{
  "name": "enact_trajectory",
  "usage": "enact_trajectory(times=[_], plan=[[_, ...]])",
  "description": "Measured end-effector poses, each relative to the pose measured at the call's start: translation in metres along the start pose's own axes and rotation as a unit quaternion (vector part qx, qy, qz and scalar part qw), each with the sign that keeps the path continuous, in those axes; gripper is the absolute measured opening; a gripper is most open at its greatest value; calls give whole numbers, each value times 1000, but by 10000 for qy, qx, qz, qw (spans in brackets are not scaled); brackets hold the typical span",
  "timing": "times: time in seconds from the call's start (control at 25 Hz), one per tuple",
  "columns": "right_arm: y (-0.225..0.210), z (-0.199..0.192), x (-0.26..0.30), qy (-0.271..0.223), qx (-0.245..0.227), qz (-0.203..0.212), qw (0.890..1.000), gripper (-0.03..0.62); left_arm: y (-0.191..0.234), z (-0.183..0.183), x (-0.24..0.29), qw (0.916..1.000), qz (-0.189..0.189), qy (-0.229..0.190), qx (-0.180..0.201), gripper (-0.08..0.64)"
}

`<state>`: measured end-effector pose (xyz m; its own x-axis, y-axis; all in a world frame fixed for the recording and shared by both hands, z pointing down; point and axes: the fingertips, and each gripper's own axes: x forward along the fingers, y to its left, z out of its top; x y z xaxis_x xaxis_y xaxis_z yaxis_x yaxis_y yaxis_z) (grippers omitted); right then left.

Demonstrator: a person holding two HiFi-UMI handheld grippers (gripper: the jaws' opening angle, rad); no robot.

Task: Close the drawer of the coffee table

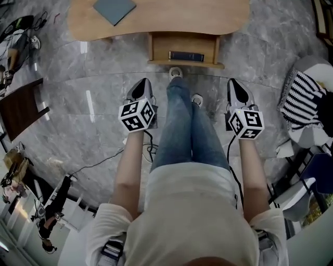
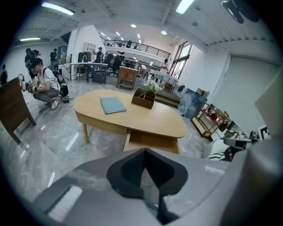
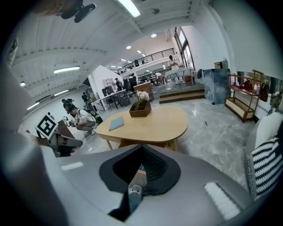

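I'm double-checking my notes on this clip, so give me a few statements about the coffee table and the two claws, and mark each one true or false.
1. The drawer of the coffee table stands pulled open. True.
2. The drawer is empty. False: a dark book lies in it.
3. The left claw grips the drawer front. False: it is shut on nothing and is short of the table.
4. A blue notebook lies on the tabletop. True.
5. The right claw is wide open. False: its jaws are together, with nothing held.
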<state>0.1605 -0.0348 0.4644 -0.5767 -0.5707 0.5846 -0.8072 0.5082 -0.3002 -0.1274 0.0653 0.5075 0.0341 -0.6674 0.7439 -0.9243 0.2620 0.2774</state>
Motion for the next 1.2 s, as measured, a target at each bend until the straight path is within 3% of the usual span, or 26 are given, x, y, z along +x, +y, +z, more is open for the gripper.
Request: enact_trajectory(times=[0.4, 0.52, 0.72, 1.2], plan=[[-39, -70, 65, 587, -93, -278, 9978, 0, 36, -46, 77, 9974, 38, 598, 405, -3], [-51, -93, 79, 801, -130, -294, 9963, 4, 47, -63, 99, 9946, 62, 833, 615, 66], [-64, -127, 105, 1227, -368, -277, 9914, 64, 71, -89, 132, 9860, 169, 1262, 1073, 118], [-103, -197, 145, 2092, -1143, -517, 9698, 208, 97, -122, 193, 9669, 290, 1676, 1902, 261]])
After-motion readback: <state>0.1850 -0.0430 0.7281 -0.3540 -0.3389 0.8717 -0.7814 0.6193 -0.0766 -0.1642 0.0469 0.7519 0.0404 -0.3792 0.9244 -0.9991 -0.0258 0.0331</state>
